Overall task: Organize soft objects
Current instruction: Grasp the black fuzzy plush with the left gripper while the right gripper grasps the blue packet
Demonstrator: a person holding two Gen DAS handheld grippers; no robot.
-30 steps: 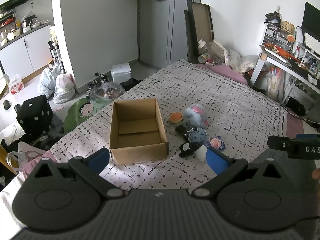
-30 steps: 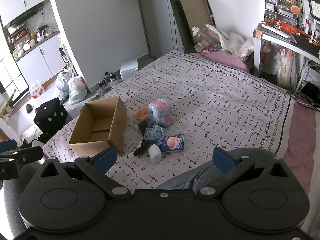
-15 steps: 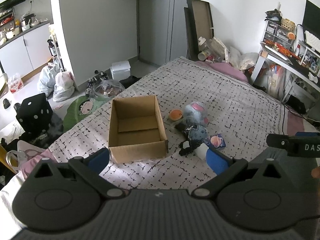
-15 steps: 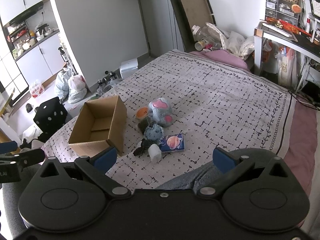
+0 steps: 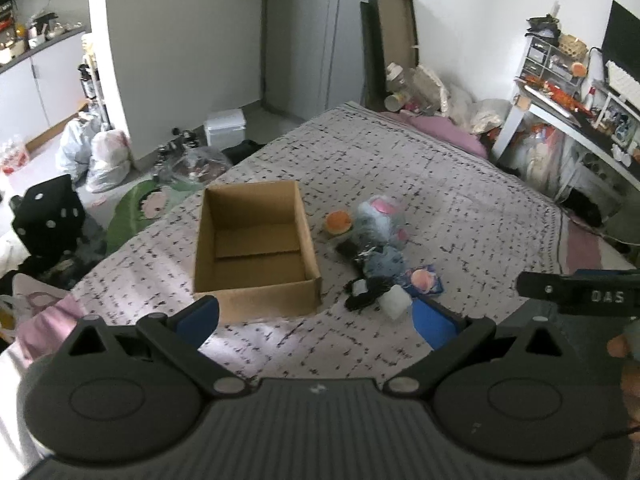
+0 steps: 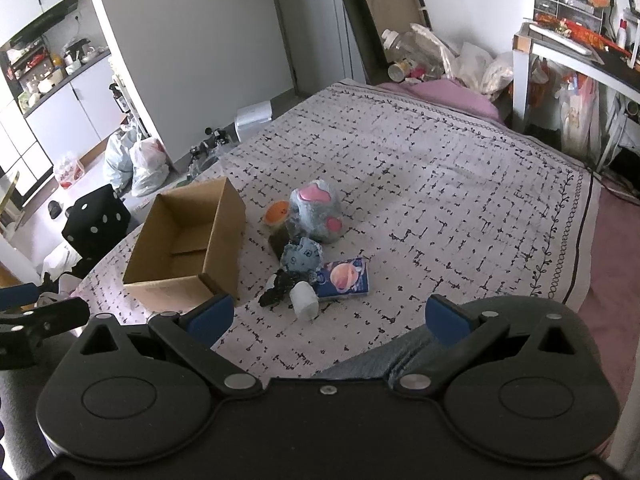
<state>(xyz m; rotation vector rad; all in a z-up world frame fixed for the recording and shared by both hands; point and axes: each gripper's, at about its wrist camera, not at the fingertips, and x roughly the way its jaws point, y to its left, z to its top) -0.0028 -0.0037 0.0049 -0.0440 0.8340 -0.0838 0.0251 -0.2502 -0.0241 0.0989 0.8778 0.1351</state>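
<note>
Left wrist view: your left gripper point(image 5: 316, 316) is spread wide, holding nothing; its right fingertip point(image 5: 434, 320) hides bedspread point(image 5: 460, 184) beside the toy pile point(image 5: 376, 256). Dark toys blur together. Pile sits right of the cardboard box point(image 5: 256, 248), ahead of both grippers. Your right gripper point(image 6: 328, 316) is likewise spread, holding nothing.

Patterned bedspread point(image 6: 440, 184) covering the bed; pink pillow point(image 6: 448, 94) at its far edge. Floor beside the bed: black dice-shaped cushion point(image 6: 98, 222), tied plastic bags point(image 6: 138, 160), small white container point(image 5: 224, 132). Cluttered white desk point(image 6: 576, 60) at right
</note>
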